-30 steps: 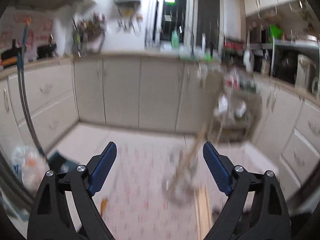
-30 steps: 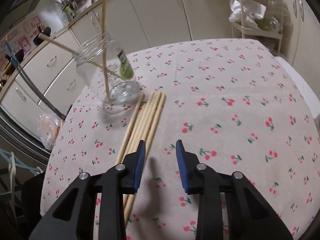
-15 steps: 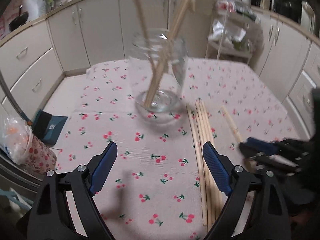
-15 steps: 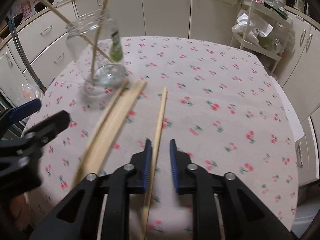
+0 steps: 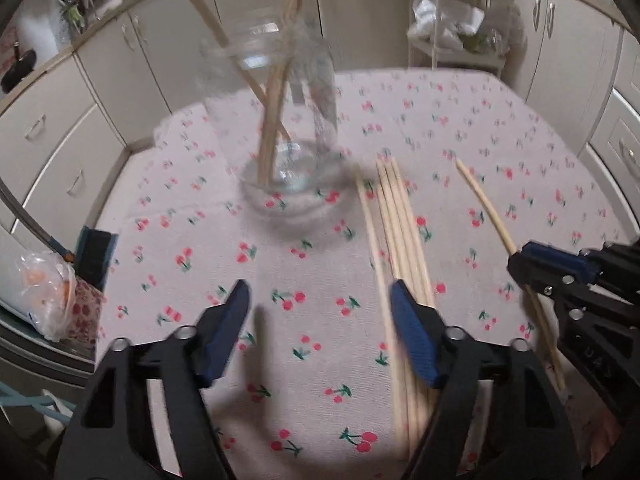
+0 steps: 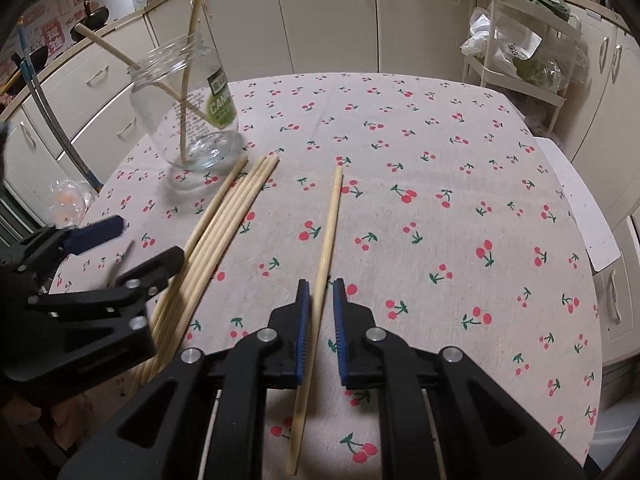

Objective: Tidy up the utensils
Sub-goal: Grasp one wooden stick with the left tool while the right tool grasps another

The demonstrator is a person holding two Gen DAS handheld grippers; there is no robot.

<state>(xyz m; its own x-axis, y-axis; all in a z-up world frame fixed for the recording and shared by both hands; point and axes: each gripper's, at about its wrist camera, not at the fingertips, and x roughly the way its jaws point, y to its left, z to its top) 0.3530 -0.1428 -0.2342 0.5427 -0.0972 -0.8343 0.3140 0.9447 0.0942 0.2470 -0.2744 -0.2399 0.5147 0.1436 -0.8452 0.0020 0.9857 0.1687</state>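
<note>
Right tongs (image 6: 319, 306) narrow, closing on single chopstick (image 6: 326, 240), lying on tabletop (image 6: 460, 152) right of bundle (image 6: 224, 224). Left tongs (image 5: 320, 322) half-wide, closing, empty, beside bundle. Jar (image 6: 188, 108) far left. Risk: off-centre grip, stick pivots, slips.

This is a home kitchen. Cream cabinets (image 6: 328, 12) with metal handles surround a table under a cherry-print cloth (image 6: 440, 152). At 1 o'clock stands a white rack (image 6: 516, 36) holding bags; at 10 o'clock, pans (image 6: 94, 14).
</note>
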